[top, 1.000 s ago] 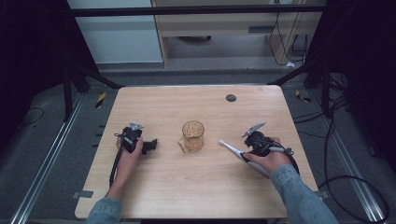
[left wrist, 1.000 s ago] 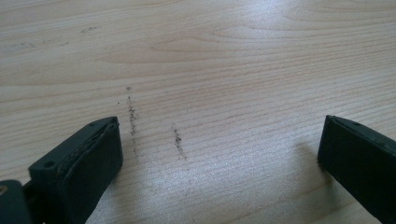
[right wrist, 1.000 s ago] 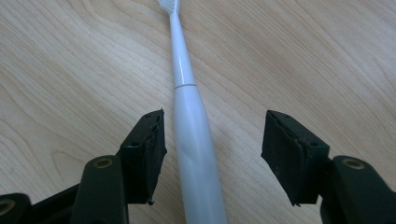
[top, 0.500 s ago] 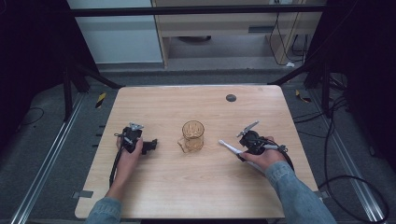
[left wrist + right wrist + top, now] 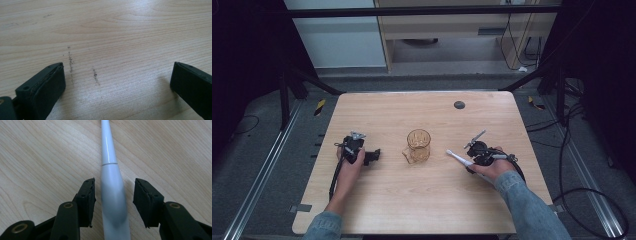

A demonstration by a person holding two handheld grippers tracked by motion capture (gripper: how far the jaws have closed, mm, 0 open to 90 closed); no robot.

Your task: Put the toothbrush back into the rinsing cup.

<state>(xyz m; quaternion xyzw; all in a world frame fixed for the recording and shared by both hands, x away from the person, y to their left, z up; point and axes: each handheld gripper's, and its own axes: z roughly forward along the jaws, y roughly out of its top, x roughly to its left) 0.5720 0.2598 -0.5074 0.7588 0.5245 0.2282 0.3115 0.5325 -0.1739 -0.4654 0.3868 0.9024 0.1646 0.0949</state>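
A white toothbrush-like stick (image 5: 458, 157) lies on the wooden table (image 5: 412, 107), right of an amber glass cup (image 5: 418, 145) standing upright at the middle. My right gripper (image 5: 469, 162) is low over the stick's thick end. In the right gripper view its jaws straddle the white handle (image 5: 107, 150), with a small gap on each side, so the right gripper (image 5: 114, 187) is open. Left of the cup, my left gripper (image 5: 376, 156) rests on the table. The left gripper (image 5: 117, 77) is wide open over bare wood.
A small dark round disc (image 5: 459, 105) sits near the table's far edge. Black frame legs and cables (image 5: 562, 150) run along the floor beside the table. Faint dark scuff marks (image 5: 71, 62) line the wood between the left jaws.
My right gripper has slid a little to the left along the white stick. The left gripper and the cup have not moved.
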